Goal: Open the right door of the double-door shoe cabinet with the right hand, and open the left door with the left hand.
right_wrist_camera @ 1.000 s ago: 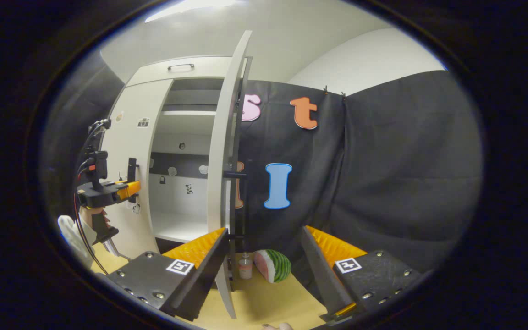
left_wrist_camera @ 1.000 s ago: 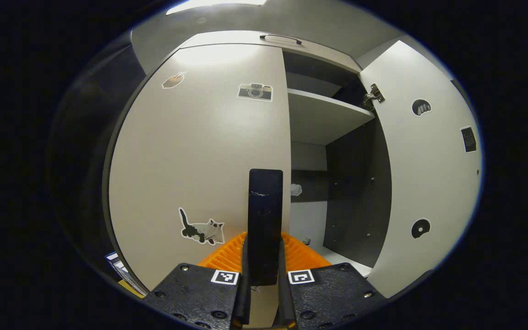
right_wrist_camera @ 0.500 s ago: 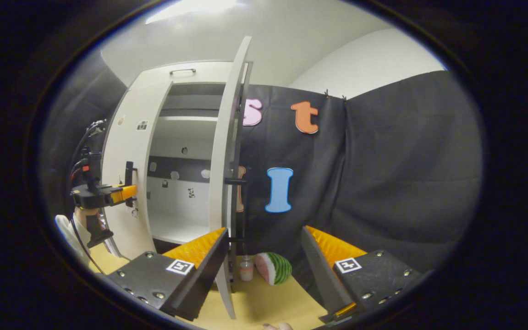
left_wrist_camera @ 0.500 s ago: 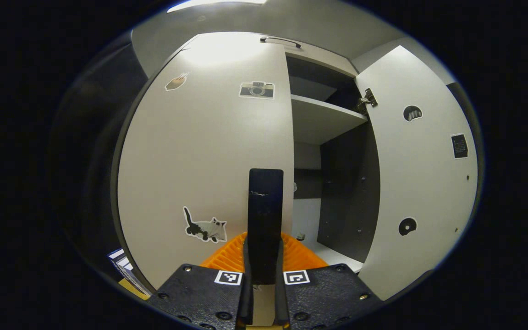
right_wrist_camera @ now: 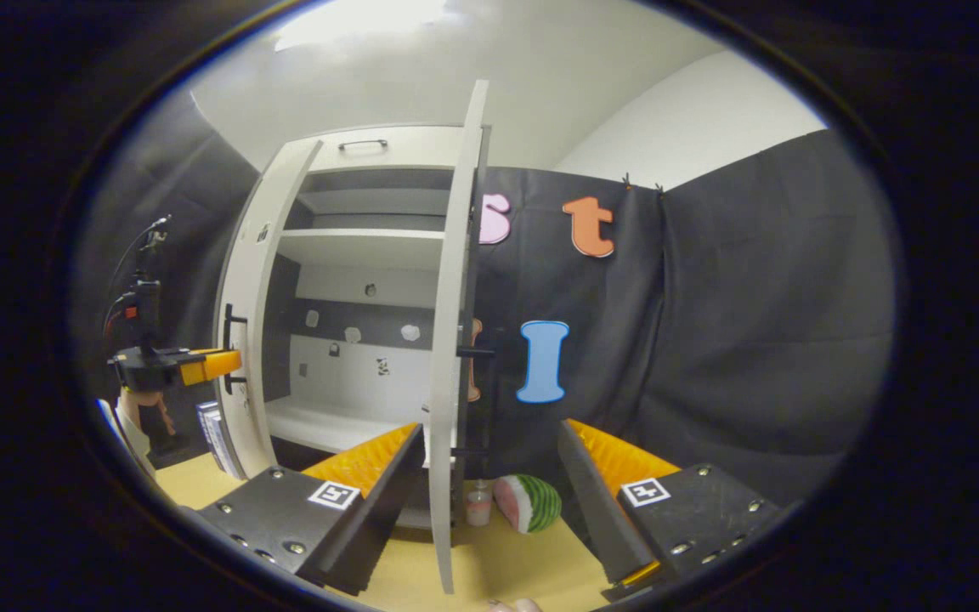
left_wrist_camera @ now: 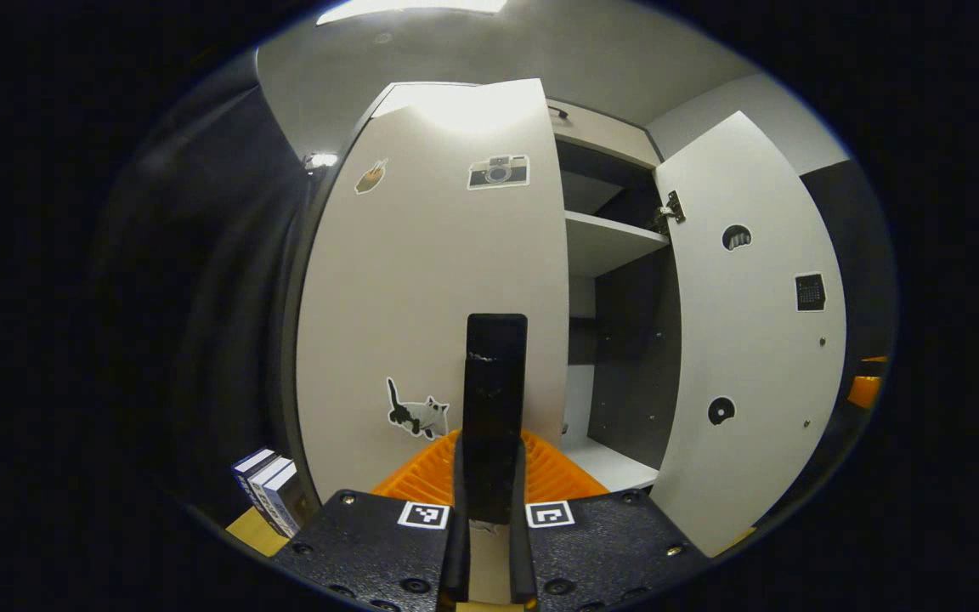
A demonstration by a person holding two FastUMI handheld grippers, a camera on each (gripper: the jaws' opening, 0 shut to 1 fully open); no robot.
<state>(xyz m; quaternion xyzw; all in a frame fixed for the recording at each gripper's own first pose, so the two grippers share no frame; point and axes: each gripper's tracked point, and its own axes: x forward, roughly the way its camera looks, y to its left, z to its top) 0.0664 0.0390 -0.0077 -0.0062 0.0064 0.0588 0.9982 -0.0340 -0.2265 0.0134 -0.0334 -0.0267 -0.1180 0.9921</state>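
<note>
The double-door shoe cabinet [right_wrist_camera: 370, 246] stands on the table [right_wrist_camera: 489, 569], close to its far edge, with both doors swung out. In the left gripper view the left claw [left_wrist_camera: 489, 476] is clamped on the dark upright handle [left_wrist_camera: 495, 399] of the left door [left_wrist_camera: 438, 280], both fingers pressed against the handle's sides. That door carries a camera sticker [left_wrist_camera: 498, 171] near its top and a cat sticker [left_wrist_camera: 415, 415] low down. To its right the open interior shows a pale shelf [left_wrist_camera: 608, 240], and beyond it the inside face of the right door [left_wrist_camera: 749, 340] with its hinge [left_wrist_camera: 669, 208] near the top.

In the right gripper view the right claw [right_wrist_camera: 489, 476] stands with its fingers wide apart, gripping nothing; the right door's edge [right_wrist_camera: 454, 340] rises between them, touching neither. A watermelon slice [right_wrist_camera: 528, 501] and a small cup [right_wrist_camera: 478, 501] sit on the table just behind that door. Far left, a hand [right_wrist_camera: 137, 416] holds the left claw against the left door's handle, with a few books [right_wrist_camera: 213, 433] standing beside the cabinet.
</note>
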